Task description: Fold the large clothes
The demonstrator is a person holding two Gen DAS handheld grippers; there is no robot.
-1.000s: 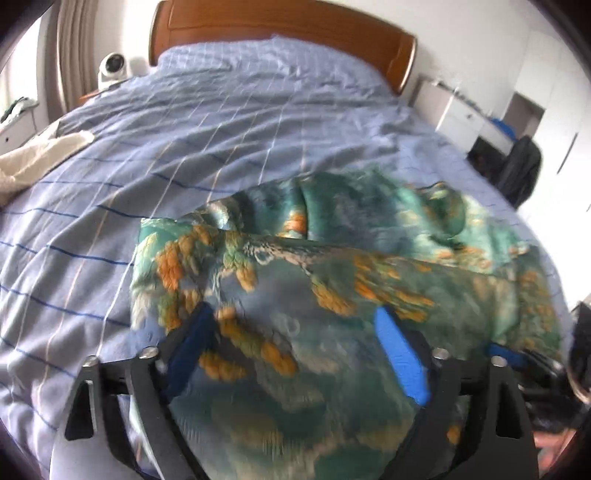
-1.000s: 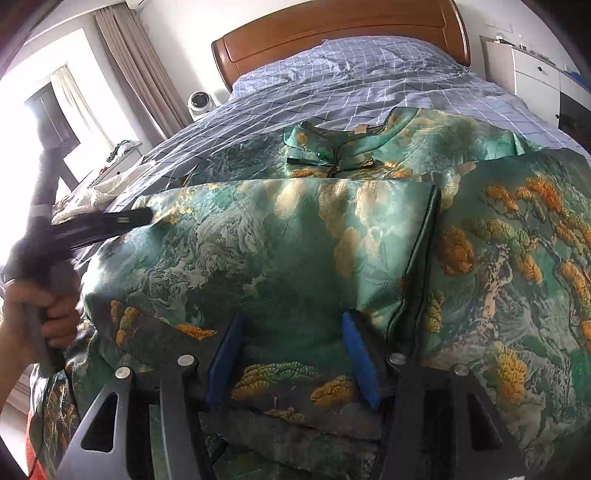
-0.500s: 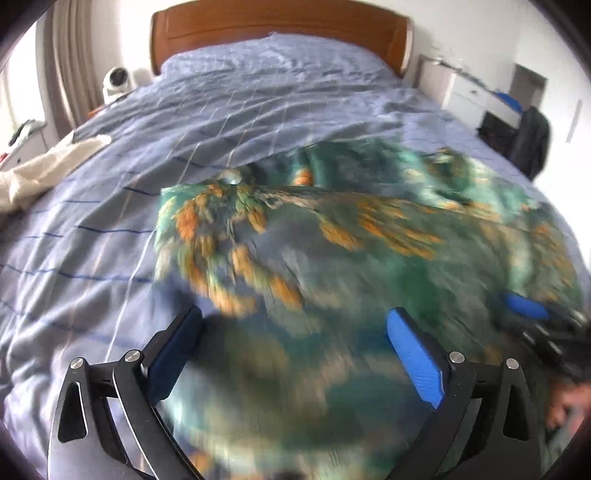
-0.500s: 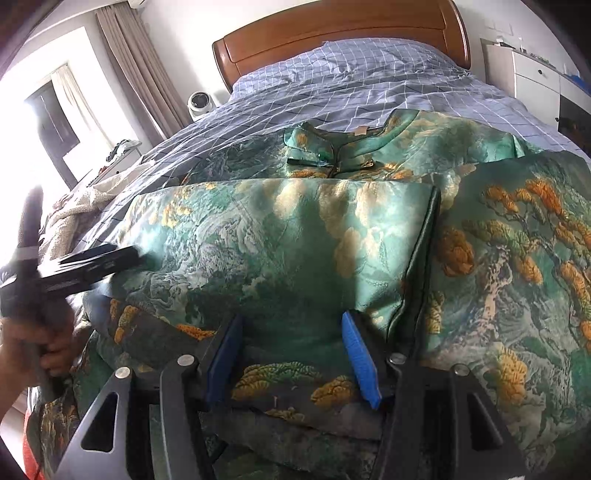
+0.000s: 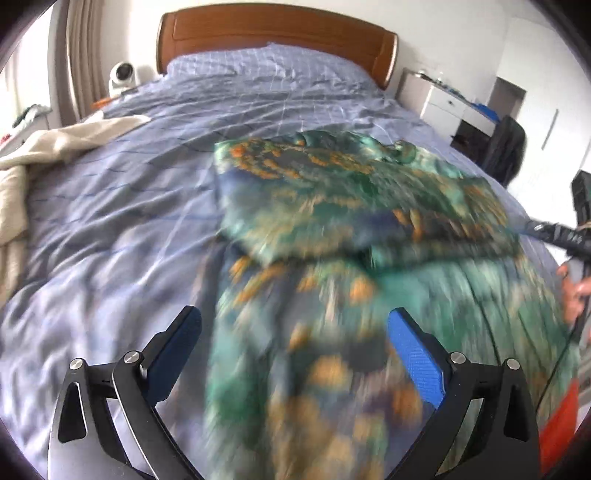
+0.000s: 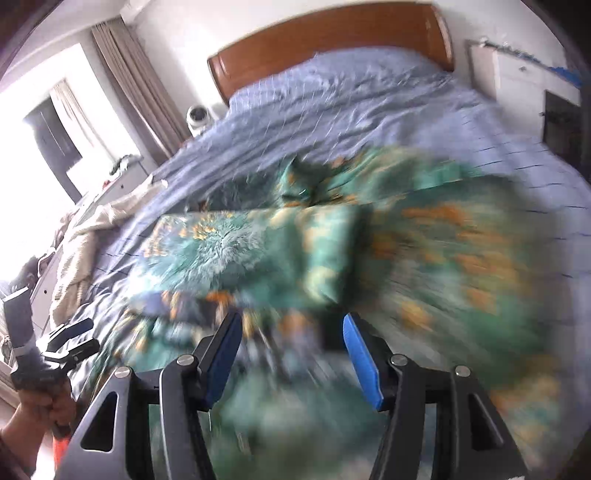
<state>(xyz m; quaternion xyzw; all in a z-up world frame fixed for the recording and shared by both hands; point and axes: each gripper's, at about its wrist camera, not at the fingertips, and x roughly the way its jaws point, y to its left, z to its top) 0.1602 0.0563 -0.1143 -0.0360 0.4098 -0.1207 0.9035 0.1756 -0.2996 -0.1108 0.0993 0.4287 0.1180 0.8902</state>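
left wrist: left tool (image 5: 293, 347) wide open above green garment (image 5: 354, 206).

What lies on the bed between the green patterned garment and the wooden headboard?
Only bare blue checked bedding; nothing sits between the green patterned garment and the wooden headboard. Both wrist views show it.

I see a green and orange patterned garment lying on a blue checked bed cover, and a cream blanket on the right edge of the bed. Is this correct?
Not quite: the cream blanket lies at the left edge of the bed, as the left wrist view shows. The green and orange garment on the blue checked cover is right.
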